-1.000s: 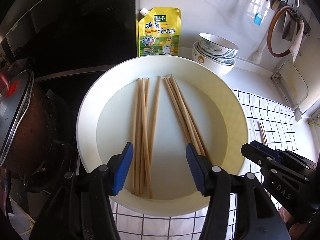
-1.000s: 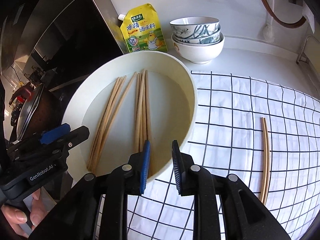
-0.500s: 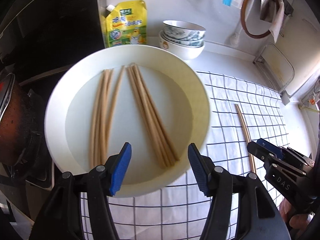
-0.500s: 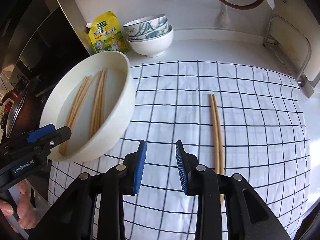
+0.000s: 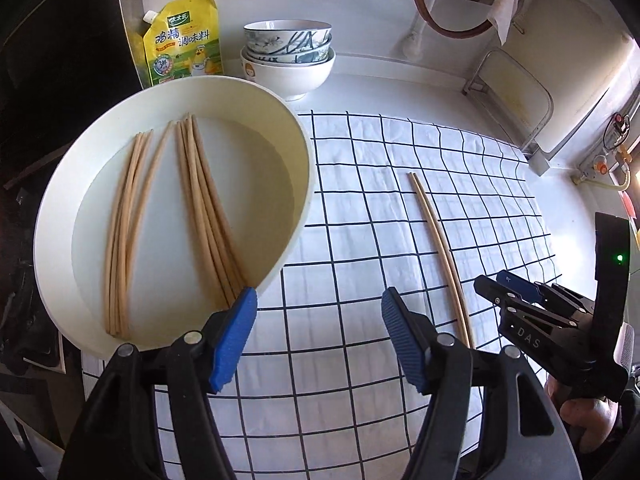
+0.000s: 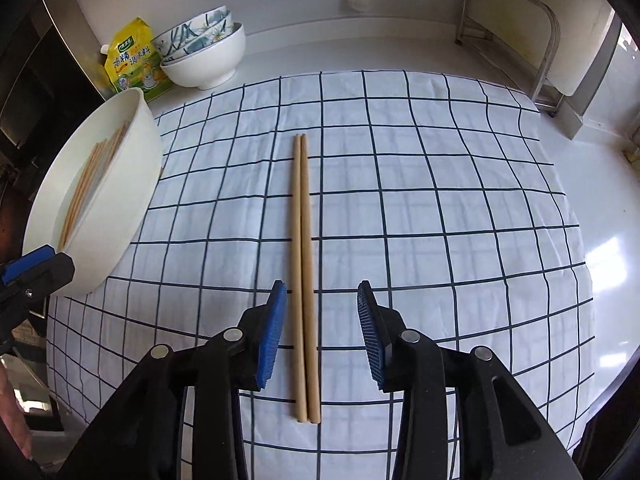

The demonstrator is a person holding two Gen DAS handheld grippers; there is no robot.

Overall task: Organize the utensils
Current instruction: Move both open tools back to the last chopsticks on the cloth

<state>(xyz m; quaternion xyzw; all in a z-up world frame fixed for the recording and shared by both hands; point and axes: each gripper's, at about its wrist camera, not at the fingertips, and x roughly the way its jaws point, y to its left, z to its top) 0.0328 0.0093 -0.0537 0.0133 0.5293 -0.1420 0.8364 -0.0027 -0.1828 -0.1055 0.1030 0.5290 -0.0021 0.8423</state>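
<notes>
Jaws just widened, right gripper [image 6: 322, 334] now straddling 2 chopsticks [image 6: 304, 280], seemingly untouched

— What covers the white counter [image 6: 624, 216]?
— A white cloth with a dark grid [image 6: 420, 200]; a white basin [image 5: 296, 184] sits at its left edge.
— And behind?
— A yellow seasoning pouch [image 5: 182, 40] and stacked bowls [image 5: 288, 60], directly on the counter.

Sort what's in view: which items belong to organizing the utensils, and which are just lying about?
Job: pair of chopsticks on the checked cloth; chopsticks in the white basin.

Lying about: stacked bowls, yellow seasoning pouch, metal rack.
</notes>
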